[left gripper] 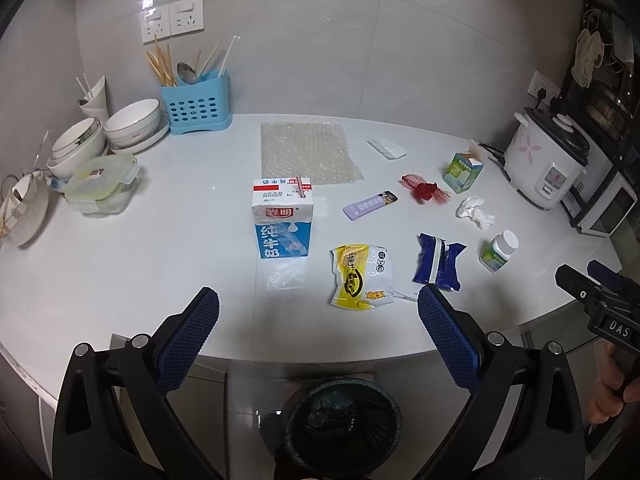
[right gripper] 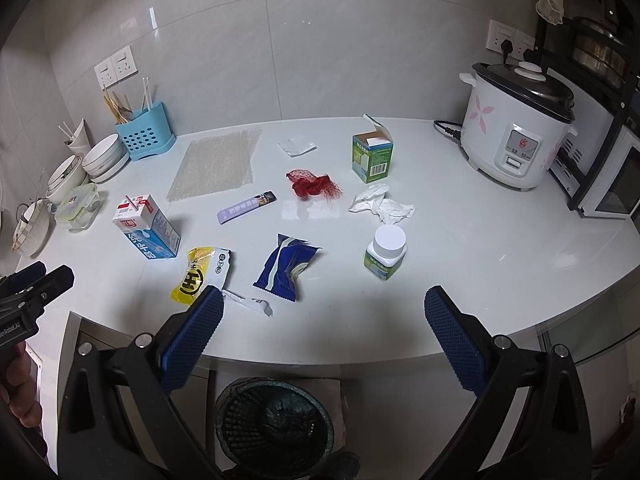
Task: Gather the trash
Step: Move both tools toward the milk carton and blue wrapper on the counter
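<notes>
Trash lay scattered over the white counter (left gripper: 120, 264). A milk carton (left gripper: 283, 220) stood upright near the middle, a straw in its top, with a bubble-wrap sheet (left gripper: 308, 152) flat behind it toward the back edge. A yellow wrapper (left gripper: 360, 276) and a blue wrapper (left gripper: 436, 260) lay close to the front edge, a torn white strip (right gripper: 248, 302) just beside the yellow one. Further in were a purple packet (left gripper: 370, 204), red netting (left gripper: 426, 190), a crumpled tissue (left gripper: 474, 210), an open green box (left gripper: 462, 172) and a white-capped bottle (left gripper: 500, 250); a small white sachet (left gripper: 386, 148) sat near the back edge.

Bowls (left gripper: 132, 124), a lidded container (left gripper: 100, 184) and a blue utensil holder (left gripper: 198, 106) crowded the counter's left end. A rice cooker (right gripper: 516, 140) stood at the right end, its cord trailing along the back.

The left gripper (left gripper: 318, 312) hung over the front edge, jaws wide apart and empty, the milk carton and yellow wrapper ahead between them. The right gripper (right gripper: 324, 312) also hung at the front edge, jaws spread and empty, facing the blue wrapper and bottle. A dark bin (right gripper: 276, 420) with a black liner stood on the floor below the front edge, under both grippers.
</notes>
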